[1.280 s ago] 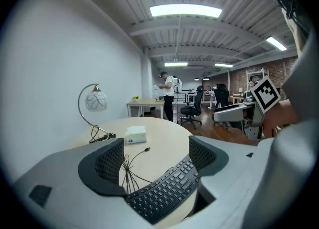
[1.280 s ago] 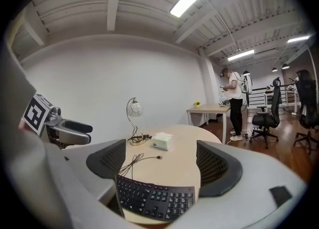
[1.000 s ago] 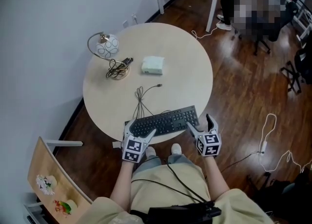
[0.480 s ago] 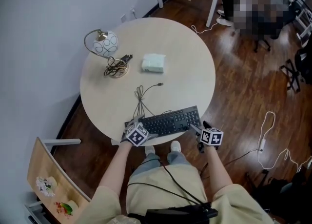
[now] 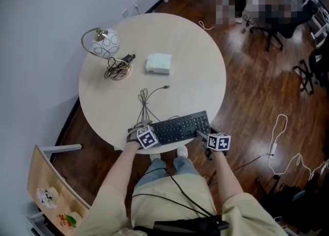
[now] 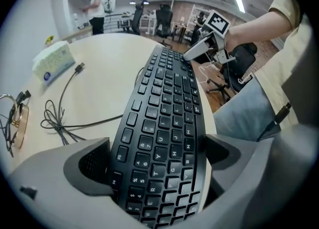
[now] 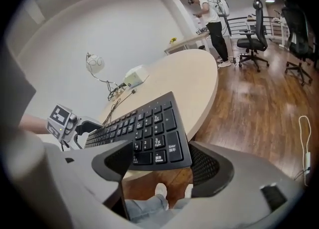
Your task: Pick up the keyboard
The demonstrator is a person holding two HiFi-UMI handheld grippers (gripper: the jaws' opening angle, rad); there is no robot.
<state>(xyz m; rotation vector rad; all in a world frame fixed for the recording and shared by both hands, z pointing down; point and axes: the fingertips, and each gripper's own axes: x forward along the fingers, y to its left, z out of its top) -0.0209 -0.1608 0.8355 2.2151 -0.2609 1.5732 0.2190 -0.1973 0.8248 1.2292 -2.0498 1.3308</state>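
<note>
- Dark wooden flooring (image 5: 257,91) surrounds a round, pale table (image 5: 190,50), with a white wall (image 5: 36,50) along the left.
- On the far left of the table stands a lamp (image 5: 100,43) with a patterned globe shade. A tangle of dark cord (image 5: 117,66) lies at its base.
- Just right of the lamp lies a white tissue pack (image 5: 159,63), well apart from the keyboard.
- The black keyboard (image 5: 180,126) lies flat along the near edge of the table, in front of the person's knees. It is slightly slanted, with its right end farther away than its left.
- Its thin cable (image 5: 146,101) runs in loose loops toward the middle of the table, and the plug end lies free there.
- The left gripper (image 5: 139,131) points steeply down over the keyboard's left end.
- Its jaws are spreading wide, one on either long edge of the keyboard. The left gripper view shows a dark gap beside the far edge, so nothing is clamped.
- The right gripper (image 5: 204,135) is at the keyboard's right end, tilted down toward it.
- Its jaws are drawing together, and the number-pad end lies between them.
- In the right gripper view, that end juts a little past the table rim, with floor and a white shoe visible below.
- A light wooden chair (image 5: 51,188) stands near left of the table.
- A white cord (image 5: 277,137) trails on the floor at right.
- Black office chairs (image 5: 313,70) stand at the far right.
</note>
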